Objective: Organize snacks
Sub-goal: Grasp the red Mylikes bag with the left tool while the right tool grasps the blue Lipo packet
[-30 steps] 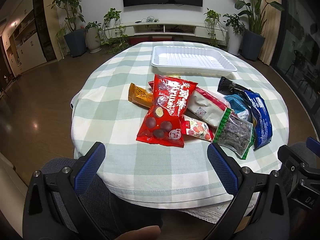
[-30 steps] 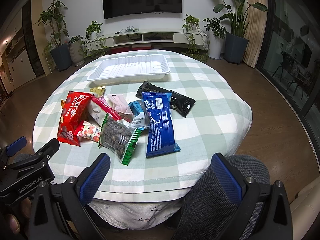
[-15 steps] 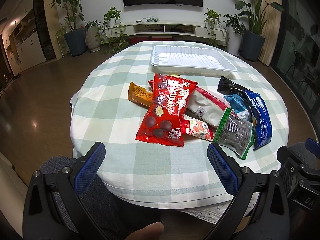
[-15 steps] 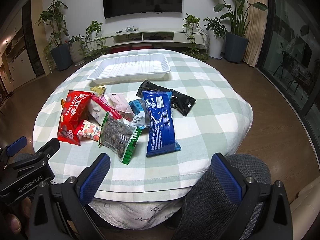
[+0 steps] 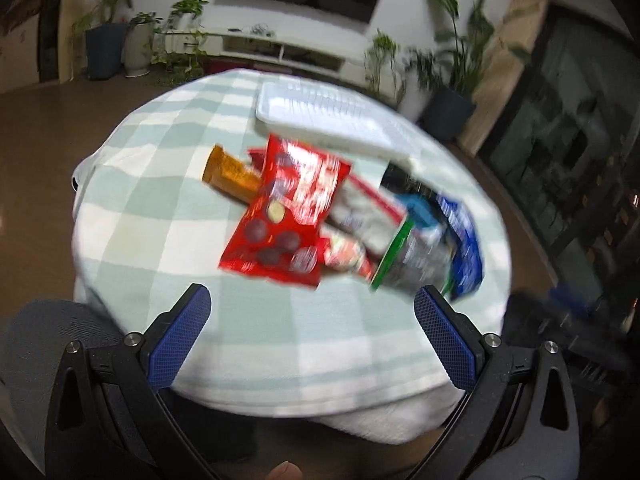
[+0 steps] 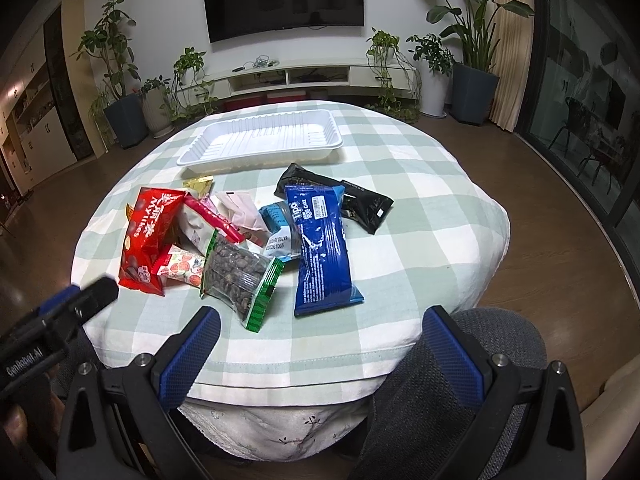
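Left hand-held gripper: I held it spread wide, fingers apart and gripping nothing, at the near edge of the tabletop; its view was smeared with motion blur.
Right hand-held gripper: I had it released too, fingers wide apart with nothing between them, low at the near rim of the tabletop.
Tabletop: round, under a green-and-white checked cloth, straight ahead of both grippers.
White tray: it sat on the far side of the tabletop, beyond the snack pile, with nothing in it.
Red chocolate-ball bag: far-left of the right gripper, ahead of the left one, lying partly over its neighbours.
Green-edged clear bag: the closest packet to the right gripper, just beyond its left finger.
Blue cake pack: lay lengthwise ahead of the right gripper, between its fingers' lines, touching the green-edged bag's neighbours.
Black packet: beyond the blue pack, partly tucked under its far end.
Orange packet: at the left rim of the pile, partly under the red bag.
Strawberry-print packet: between the red bag and the green-edged bag.
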### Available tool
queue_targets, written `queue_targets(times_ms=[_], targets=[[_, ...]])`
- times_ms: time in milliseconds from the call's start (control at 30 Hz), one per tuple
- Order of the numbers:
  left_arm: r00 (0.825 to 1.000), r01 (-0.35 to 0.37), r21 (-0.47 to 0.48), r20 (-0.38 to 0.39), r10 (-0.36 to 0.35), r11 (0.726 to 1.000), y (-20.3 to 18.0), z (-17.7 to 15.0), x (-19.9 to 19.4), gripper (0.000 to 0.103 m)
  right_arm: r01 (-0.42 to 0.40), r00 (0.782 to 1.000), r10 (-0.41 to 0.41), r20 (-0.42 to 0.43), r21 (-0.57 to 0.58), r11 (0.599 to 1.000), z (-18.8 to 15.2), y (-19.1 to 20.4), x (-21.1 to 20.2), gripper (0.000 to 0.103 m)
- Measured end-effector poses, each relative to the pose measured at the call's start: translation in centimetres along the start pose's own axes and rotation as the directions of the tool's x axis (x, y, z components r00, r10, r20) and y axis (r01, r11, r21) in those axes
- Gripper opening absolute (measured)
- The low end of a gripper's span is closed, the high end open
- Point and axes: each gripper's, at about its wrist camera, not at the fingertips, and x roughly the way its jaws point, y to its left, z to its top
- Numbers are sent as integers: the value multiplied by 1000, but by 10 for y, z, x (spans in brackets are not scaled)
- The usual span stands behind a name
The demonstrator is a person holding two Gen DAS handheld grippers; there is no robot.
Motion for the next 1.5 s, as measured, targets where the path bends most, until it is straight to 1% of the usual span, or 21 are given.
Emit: queue_targets(times_ms=[33, 100, 167, 233, 367, 433, 500, 533, 567, 633, 733, 767, 833, 900, 967, 1067, 1133, 1333, 1400, 1467, 1500], targets=[[1000, -11, 11, -29, 12, 1000, 0, -3, 2, 103, -8, 1000, 8, 7, 5, 1000, 0, -2, -1, 103], [995, -28, 1, -94, 28, 1000, 4, -11, 9, 103, -29, 999, 28, 26, 14, 999, 4, -10, -5, 103], [991, -10, -24, -132, 7, 1000, 10, -18, 13, 103, -54, 998, 53, 42, 18, 998, 4, -12, -7, 103], [990, 9, -49, -143, -16, 999, 16, -21, 12, 103, -76, 996, 75, 52, 20, 997, 4, -13, -8, 103], [990, 66, -70, -119, -74, 995, 17, -21, 8, 102, -113, 992, 112, 61, 25, 993, 6, -15, -7, 103], [987, 108, -98, -108, -119, 989, 19, -20, 11, 102, -125, 990, 123, 62, 28, 992, 8, -16, -7, 103], [983, 121, -89, -125, -132, 989, 23, -16, 16, 102, -140, 989, 138, 61, 27, 990, 9, -17, -5, 103], [980, 140, -81, -134, -150, 987, 22, -14, 18, 102, -145, 988, 143, 58, 26, 989, 10, -17, -5, 103], [970, 165, -81, -167, -176, 983, 21, -14, 22, 102, -149, 987, 148, 58, 28, 988, 11, -18, -4, 103], [958, 186, -116, -198, -206, 976, 22, -12, 25, 103, -160, 985, 158, 63, 37, 986, 12, -20, -3, 103], [957, 153, -81, -237, -168, 985, 18, -7, 29, 103, -176, 983, 173, 64, 52, 983, 16, -24, 1, 103], [959, 141, -77, -236, -155, 987, 19, -3, 31, 103, -179, 982, 176, 61, 53, 982, 18, -24, 2, 103], [969, 118, -74, -209, -131, 990, 24, 12, 32, 103, -180, 982, 178, 56, 45, 983, 21, -25, 7, 103], [982, 69, -23, -175, -72, 997, 24, 29, 34, 103, -177, 983, 175, 47, 29, 984, 24, -24, 10, 103], [988, 22, 41, -154, -16, 999, 22, 45, 38, 103, -171, 985, 170, 33, 24, 985, 27, -25, 15, 103], [986, -33, 142, -157, 55, 989, 17, 64, 57, 103, -162, 987, 162, 19, 37, 986, 32, -27, 21, 103], [983, -48, 186, -164, 79, 981, 16, 72, 67, 102, -151, 989, 150, 11, 40, 988, 34, -28, 25, 103], [980, -47, 234, -179, 91, 971, 17, 86, 89, 102, -148, 988, 149, -34, 24, 989, 37, -23, 38, 98], [980, -43, 237, -178, 87, 971, 13, 85, 104, 94, -154, 986, 155, -54, 21, 988, 37, -21, 42, 96], [979, -33, 216, -191, 75, 976, 15, 86, 108, 74, -155, 985, 155, -71, 14, 988, 37, -18, 46, 95], [977, -27, 205, -201, 69, 978, 15, 84, 109, 70, -153, 985, 153, -74, 12, 988, 37, -17, 47, 95]])
